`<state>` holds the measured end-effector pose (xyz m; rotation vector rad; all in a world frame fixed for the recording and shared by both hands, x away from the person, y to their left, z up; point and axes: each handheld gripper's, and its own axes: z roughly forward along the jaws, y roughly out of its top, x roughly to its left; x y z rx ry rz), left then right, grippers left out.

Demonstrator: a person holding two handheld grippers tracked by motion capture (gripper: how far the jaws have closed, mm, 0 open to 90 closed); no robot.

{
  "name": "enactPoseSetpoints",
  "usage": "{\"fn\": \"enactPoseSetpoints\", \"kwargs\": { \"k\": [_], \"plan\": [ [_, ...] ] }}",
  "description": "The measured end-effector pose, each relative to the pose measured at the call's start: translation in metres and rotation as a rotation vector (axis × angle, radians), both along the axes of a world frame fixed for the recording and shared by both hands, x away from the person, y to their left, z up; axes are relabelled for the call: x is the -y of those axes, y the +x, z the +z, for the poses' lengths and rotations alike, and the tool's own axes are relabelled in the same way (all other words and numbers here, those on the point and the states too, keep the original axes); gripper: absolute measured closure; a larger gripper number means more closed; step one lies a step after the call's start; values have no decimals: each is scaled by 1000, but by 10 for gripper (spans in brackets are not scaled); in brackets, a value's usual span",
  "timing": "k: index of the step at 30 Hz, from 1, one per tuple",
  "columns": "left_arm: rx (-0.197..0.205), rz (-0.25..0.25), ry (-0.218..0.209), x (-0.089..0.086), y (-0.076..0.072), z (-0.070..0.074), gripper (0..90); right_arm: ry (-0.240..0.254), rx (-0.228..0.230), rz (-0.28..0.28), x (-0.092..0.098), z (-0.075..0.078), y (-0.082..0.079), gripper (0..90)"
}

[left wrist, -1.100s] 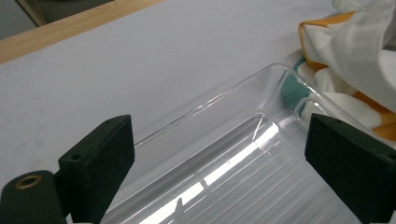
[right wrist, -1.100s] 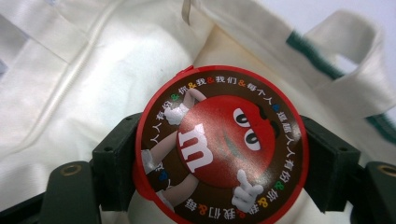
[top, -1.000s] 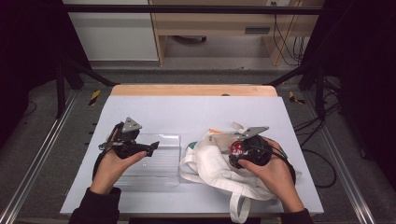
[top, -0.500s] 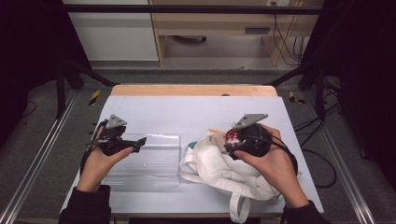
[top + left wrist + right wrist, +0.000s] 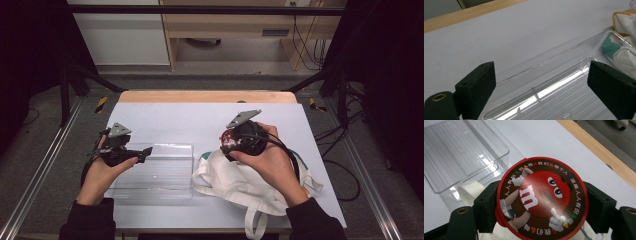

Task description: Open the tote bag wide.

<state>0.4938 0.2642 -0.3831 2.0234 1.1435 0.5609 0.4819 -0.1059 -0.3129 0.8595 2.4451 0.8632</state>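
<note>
High view, left to right: left gripper (image 5: 142,154) over the near-left corner of a clear plastic tray (image 5: 165,175), jaws wide apart with nothing between them; tray flat on the white table (image 5: 200,122); just right of it, a white cloth bag (image 5: 235,182); above the bag, right gripper (image 5: 226,144) clamped on a round red candy tin (image 5: 541,201), lifted clear of the cloth.

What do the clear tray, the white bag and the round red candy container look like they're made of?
Clear rectangular tray: likely rigid plastic, see-through, ribbed, glossy glints. White bag with handles: looks like soft matte fabric, creased and slumped. Round red candy container: probably plastic or tin, with a glossy printed face catching reflections.
</note>
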Motion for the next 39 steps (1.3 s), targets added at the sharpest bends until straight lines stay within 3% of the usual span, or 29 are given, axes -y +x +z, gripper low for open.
{"fn": "enactPoseSetpoints", "kwargs": {
  "k": [12,19,32,39],
  "plan": [
    [3,4,7,-3,-1,1,83,31,11,29,-23,6,10,256],
    [0,-2,8,-6,-1,2,88,21,18,48,-38,11,12,256],
    [-3,3,7,-10,-1,3,82,46,-12,83,-60,0,24,256],
    [-3,-3,11,-9,0,3,86,65,-6,93,-65,-2,25,257]
  ]
}}
